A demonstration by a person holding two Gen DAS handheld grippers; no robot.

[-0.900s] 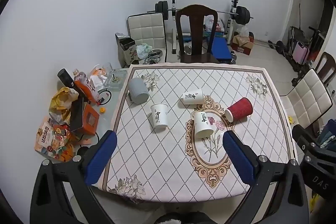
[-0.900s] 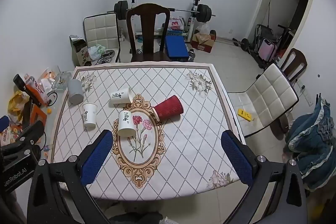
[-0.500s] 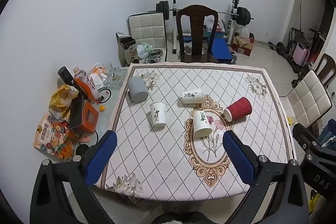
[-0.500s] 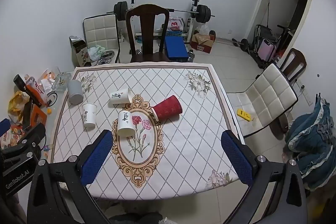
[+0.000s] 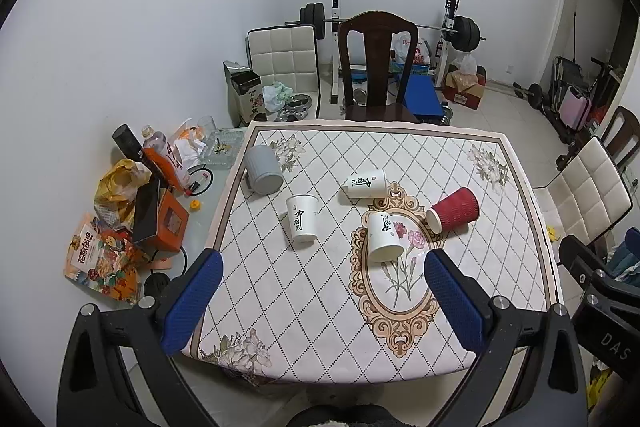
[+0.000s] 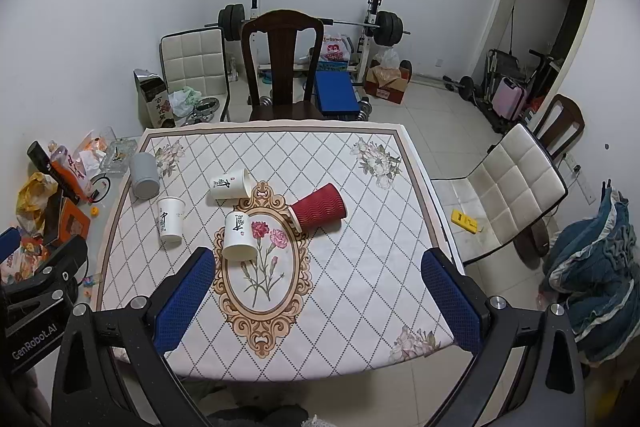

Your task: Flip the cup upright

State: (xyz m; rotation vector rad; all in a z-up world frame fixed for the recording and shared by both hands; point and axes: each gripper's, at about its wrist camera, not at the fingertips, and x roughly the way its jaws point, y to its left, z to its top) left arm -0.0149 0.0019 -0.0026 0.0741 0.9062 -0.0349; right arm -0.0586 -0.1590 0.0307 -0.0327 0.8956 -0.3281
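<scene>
Several cups rest on a table with a diamond-pattern cloth (image 5: 304, 307). A red ribbed cup (image 5: 454, 214) (image 6: 318, 211) lies on its side. A white paper cup (image 5: 366, 183) (image 6: 230, 183) lies on its side behind it. Another white cup (image 5: 384, 237) (image 6: 239, 235) lies tipped, mouth toward me. A third white cup (image 5: 302, 218) (image 6: 171, 219) stands upright. A grey mug (image 5: 263, 174) (image 6: 144, 174) lies near the left edge. My left gripper (image 5: 320, 297) and right gripper (image 6: 318, 297) are open, empty, high above the table's near edge.
A dark wooden chair (image 5: 376, 67) stands at the table's far side. White padded chairs (image 6: 516, 187) stand to the right and back left. Bags, bottles and boxes (image 5: 132, 211) clutter the floor on the left. A barbell rack (image 6: 372, 23) stands by the back wall.
Both views shifted slightly; the table sits a touch lower and nearer in frame. No cup has moved and both grippers stay open.
</scene>
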